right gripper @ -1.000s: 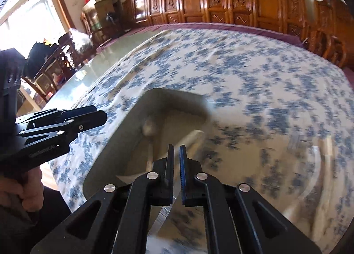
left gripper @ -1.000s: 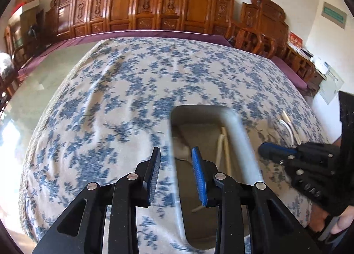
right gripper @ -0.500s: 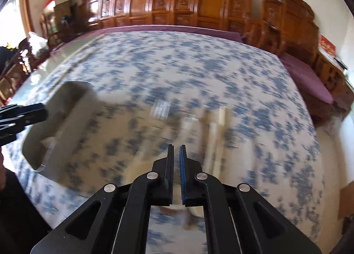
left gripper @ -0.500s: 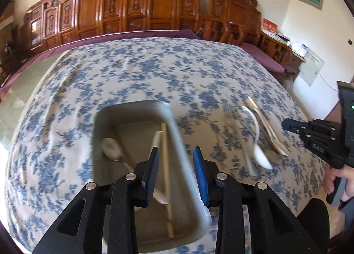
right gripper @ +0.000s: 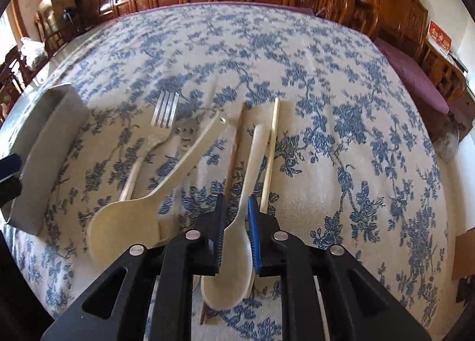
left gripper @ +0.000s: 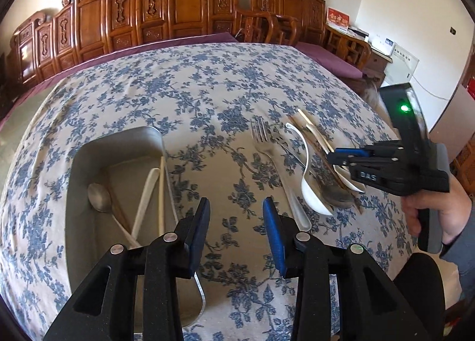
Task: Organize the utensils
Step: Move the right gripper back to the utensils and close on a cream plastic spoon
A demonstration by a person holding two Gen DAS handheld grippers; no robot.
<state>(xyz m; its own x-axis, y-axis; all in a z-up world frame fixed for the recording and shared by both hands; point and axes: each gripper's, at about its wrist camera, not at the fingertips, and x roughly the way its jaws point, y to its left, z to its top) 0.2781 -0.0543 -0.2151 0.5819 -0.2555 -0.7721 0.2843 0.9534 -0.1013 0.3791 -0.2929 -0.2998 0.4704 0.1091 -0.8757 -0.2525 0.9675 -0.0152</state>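
Right wrist view, opening tongs [right gripper: 234, 214] straddling spoon [right gripper: 234, 240]

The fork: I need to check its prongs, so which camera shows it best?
The right wrist view: the fork lies unblocked, prongs distinct. The left wrist view also shows the fork whole, but smaller, beside the white spoon.

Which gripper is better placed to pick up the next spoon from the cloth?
Right. The right gripper already has its fingers on both sides of a white spoon, not yet pressing. The left gripper hangs over bare tablecloth.
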